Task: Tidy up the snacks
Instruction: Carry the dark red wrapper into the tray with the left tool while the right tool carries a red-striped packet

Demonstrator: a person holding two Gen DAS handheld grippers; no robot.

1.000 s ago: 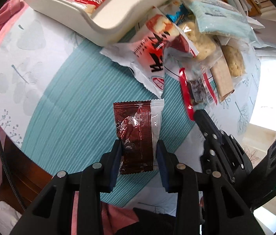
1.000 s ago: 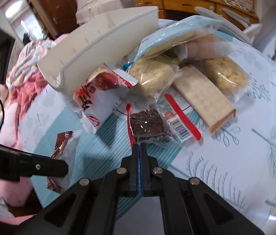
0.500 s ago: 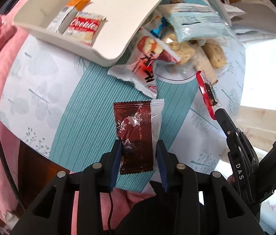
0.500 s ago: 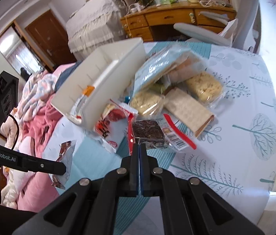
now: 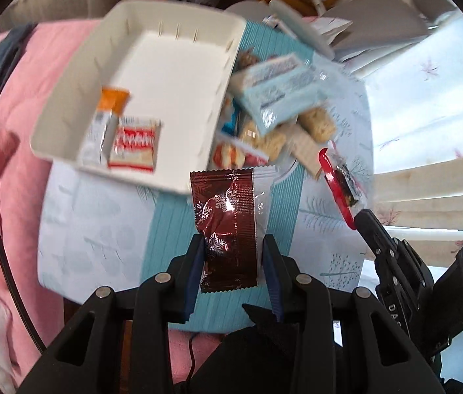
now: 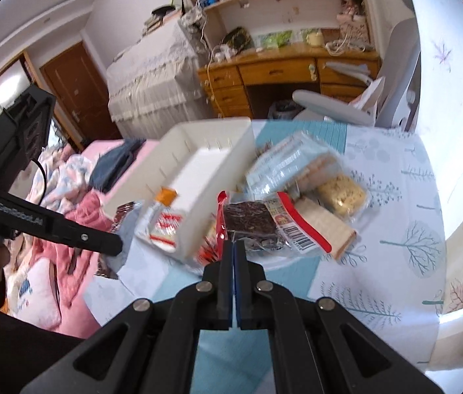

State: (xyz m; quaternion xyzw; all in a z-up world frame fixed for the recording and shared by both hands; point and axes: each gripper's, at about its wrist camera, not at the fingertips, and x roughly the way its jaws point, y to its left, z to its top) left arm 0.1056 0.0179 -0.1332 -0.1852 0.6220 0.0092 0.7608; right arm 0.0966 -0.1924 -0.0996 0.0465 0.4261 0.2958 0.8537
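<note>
While the white plastic tray [image 5: 178, 75] sits on the leaf-printed white and teal tablecloth [image 5: 93, 216], it holds two packets at its near end: a slim white one with an orange end [image 5: 108, 116] and, touching it, a red-and-white cookie packet [image 5: 134, 142]. Most of the tray floor is bare. Beside its right wall lies a heap of loose snacks, too overlapped to count, with a pale blue wrapped packet [image 5: 280, 88] on top and clear-wrapped beige bars [image 5: 318, 123] below. The left gripper [image 5: 233, 262] clamps one dark brown foil snack packet with a white edge [image 5: 228, 223] by its lower sides, lifted clear of the cloth in front of the tray's near wall. The right gripper [image 6: 233, 251] has its jaws pressed together on the edge of one clear packet with red trim holding a dark brown square [image 6: 254, 225], which hangs above the heap, beside the tray.
</note>
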